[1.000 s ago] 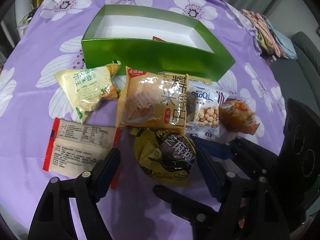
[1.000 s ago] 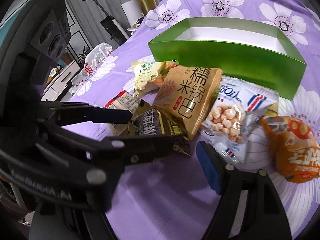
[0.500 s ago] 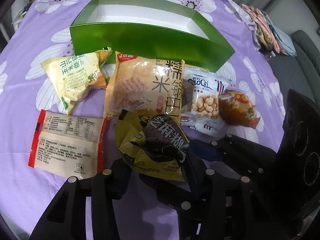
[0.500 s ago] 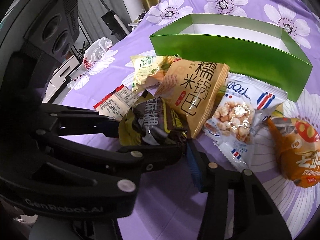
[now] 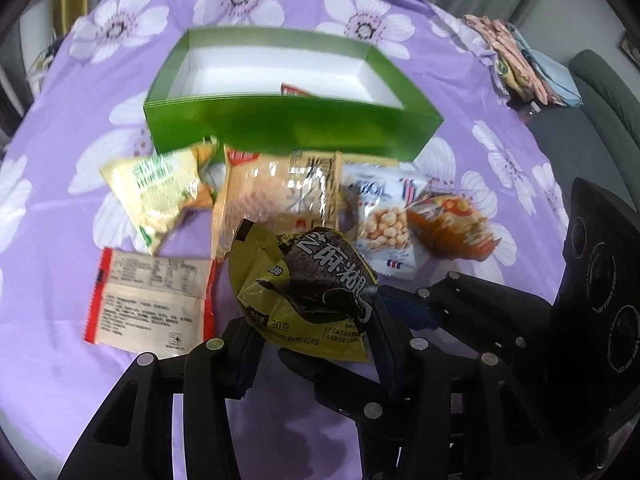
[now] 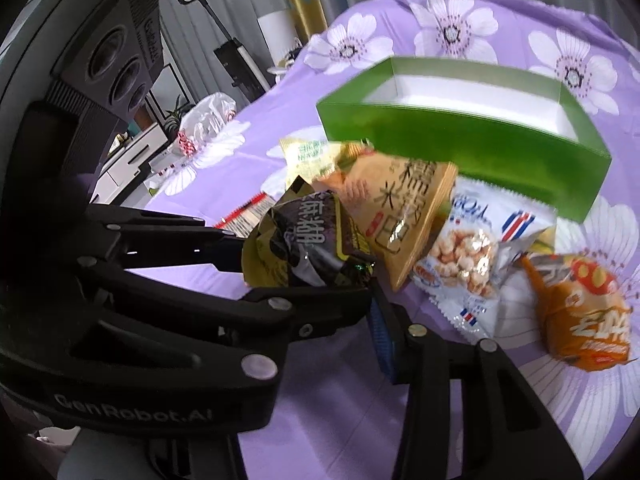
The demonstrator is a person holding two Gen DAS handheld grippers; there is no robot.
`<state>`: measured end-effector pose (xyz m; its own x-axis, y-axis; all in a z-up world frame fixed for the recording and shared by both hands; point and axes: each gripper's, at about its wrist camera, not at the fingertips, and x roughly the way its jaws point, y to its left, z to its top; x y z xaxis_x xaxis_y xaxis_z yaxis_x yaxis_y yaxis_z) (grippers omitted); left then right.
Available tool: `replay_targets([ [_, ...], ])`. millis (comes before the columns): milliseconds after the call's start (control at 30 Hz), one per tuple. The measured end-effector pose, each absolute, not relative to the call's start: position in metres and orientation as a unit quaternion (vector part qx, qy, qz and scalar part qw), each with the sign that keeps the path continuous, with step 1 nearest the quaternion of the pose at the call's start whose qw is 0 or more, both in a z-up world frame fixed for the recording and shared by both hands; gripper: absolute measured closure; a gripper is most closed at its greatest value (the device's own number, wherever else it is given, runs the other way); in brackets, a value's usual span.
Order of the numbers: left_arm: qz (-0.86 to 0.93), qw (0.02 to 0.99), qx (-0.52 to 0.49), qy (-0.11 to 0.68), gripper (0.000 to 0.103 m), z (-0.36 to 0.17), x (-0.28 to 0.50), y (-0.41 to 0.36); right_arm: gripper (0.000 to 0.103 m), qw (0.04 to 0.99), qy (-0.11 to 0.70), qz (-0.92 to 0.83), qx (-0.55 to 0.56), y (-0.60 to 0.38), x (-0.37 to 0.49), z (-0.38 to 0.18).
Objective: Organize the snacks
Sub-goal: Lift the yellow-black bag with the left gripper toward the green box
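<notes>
Both grippers' fingers pinch one crumpled yellow-and-black sesame packet [image 5: 308, 280].

The left gripper [image 5: 312, 344] and right gripper [image 6: 360, 280] have just been closing, the packet between them, near the surface's front edge. Just behind lie a tan rice-cracker bag [image 5: 276, 196], a peanut bag [image 5: 386, 220] and a green box [image 5: 280, 128].

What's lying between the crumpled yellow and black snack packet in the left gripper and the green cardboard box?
The tan rice-cracker bag lies flat between the yellow-black packet and the green box, seen best in the left wrist view.
</notes>
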<state>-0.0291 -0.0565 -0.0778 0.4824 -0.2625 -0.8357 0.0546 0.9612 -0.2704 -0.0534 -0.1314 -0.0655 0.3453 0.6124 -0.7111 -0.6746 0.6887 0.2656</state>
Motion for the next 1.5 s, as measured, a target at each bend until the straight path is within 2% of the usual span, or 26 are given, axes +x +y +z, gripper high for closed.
replay_targets([
  [467,-0.100,0.882,-0.072,0.455,0.055,-0.040,-0.033,-0.069,0.057,0.848,0.360,0.386,-0.045,-0.143,-0.057,-0.027],
  [1500,-0.123,0.890,-0.037,0.438,0.055,-0.019,0.001,-0.098,0.057,0.871,0.334,0.358,-0.029,-0.163,-0.039,-0.012],
])
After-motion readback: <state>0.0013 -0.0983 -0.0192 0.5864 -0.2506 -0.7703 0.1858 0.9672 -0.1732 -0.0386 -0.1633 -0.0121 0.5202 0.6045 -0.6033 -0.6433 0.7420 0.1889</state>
